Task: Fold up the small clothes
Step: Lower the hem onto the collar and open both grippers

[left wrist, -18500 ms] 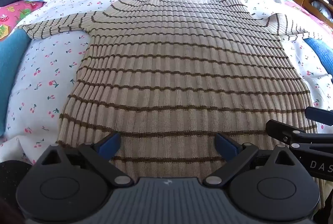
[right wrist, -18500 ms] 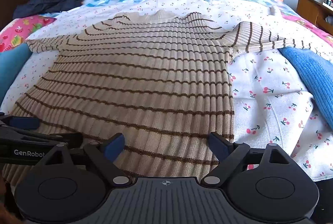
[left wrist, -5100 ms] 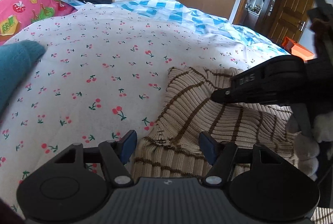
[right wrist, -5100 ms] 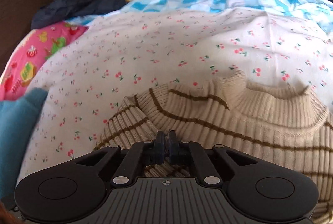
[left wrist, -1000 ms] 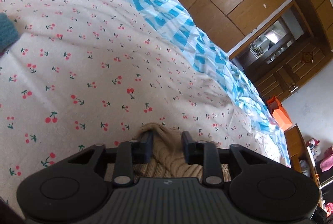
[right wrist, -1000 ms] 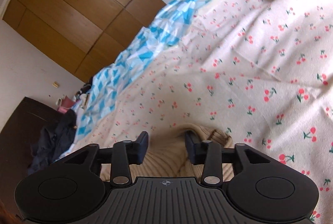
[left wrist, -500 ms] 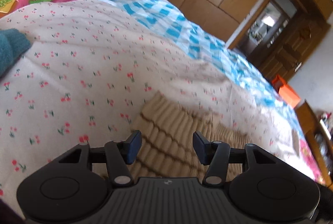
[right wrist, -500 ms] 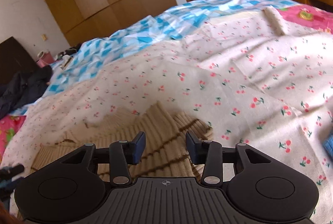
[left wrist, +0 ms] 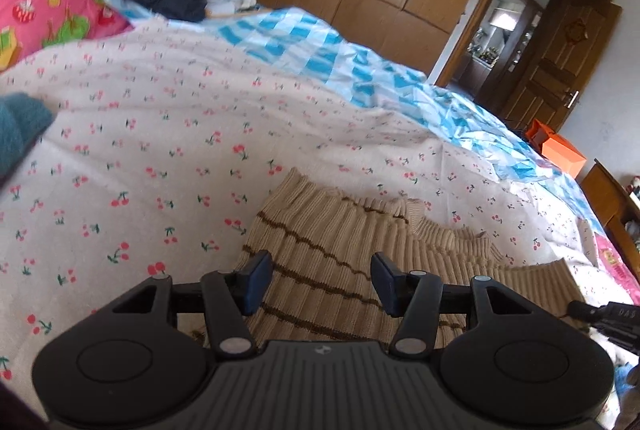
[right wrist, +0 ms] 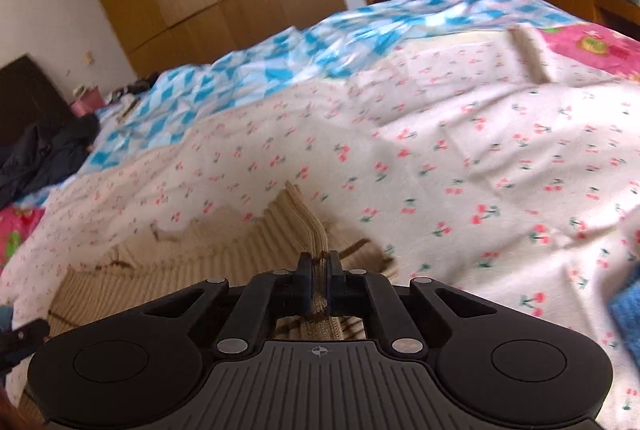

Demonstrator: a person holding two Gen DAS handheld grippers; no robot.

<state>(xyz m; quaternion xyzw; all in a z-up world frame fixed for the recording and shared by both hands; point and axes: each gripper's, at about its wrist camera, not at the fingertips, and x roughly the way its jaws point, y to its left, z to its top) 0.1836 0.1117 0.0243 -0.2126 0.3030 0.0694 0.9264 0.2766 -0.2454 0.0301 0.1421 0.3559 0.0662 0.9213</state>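
Change since half a second ago: right gripper (right wrist: 319, 284) has gone from spread to pressed together on knit; left gripper (left wrist: 320, 280) has stayed spread.
Right gripper state: pinching a raised ridge of the sweater (right wrist: 240, 254) between its pads; the ridge runs away toward 12 o'clock.
Left gripper state: jaws wide apart, hovering over the striped panel of the sweater (left wrist: 320, 250), gripping nothing.
Key relation: fabric lies directly at 12 o'clock of both grippers; the sweater's long axis runs from 9 to 3 o'clock in the left wrist view, collar at 2 o'clock. Only the right gripper holds cloth, so it likely leads the next fold.
Task item location: part-folded on the cherry-print bedspread (left wrist: 168, 158).
Containers: none visible.
Surroundings: blue checked quilt (left wrist: 320, 50) at 12 o'clock, beyond the bedspread.
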